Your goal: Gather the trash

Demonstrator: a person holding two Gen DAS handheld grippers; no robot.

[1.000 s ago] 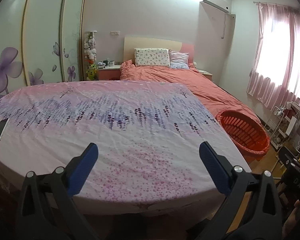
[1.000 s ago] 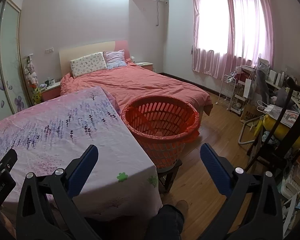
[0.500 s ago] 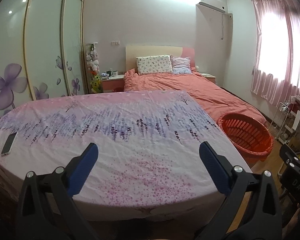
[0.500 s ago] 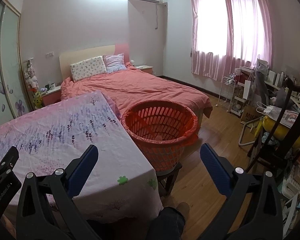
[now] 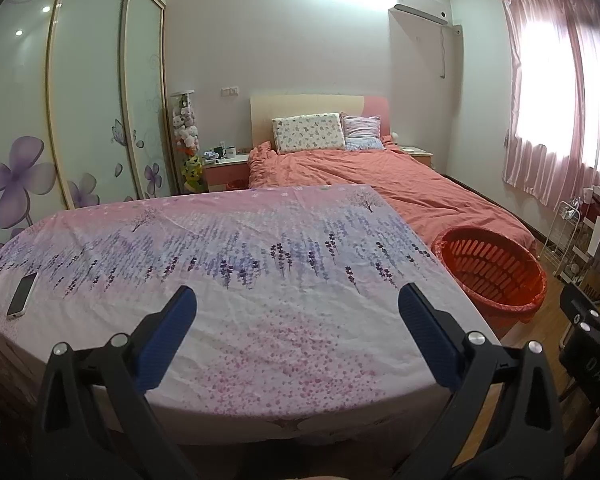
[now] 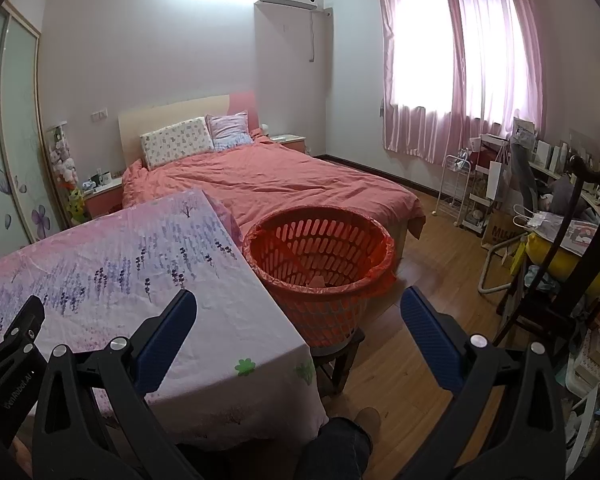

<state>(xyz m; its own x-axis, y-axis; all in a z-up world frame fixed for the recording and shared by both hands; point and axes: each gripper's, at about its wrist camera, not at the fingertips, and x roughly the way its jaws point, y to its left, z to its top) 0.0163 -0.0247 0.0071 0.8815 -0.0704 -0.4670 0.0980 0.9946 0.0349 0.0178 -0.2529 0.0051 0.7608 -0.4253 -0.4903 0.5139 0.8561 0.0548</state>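
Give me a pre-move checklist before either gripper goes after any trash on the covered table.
1. Left gripper open and empty: ok.
2. Right gripper open and empty: ok.
3. Orange basket lined with a bag, mouth unobstructed, beside the table's right edge: ok.
4. Trash to pick from the floral tablecloth: not ok, none shows in either view.
5. Phone near the table's left edge is not trash, leave it alone: ok, well clear of both grippers.
6. Basket contents: cannot tell; something pale lies at the bottom, too small to identify.
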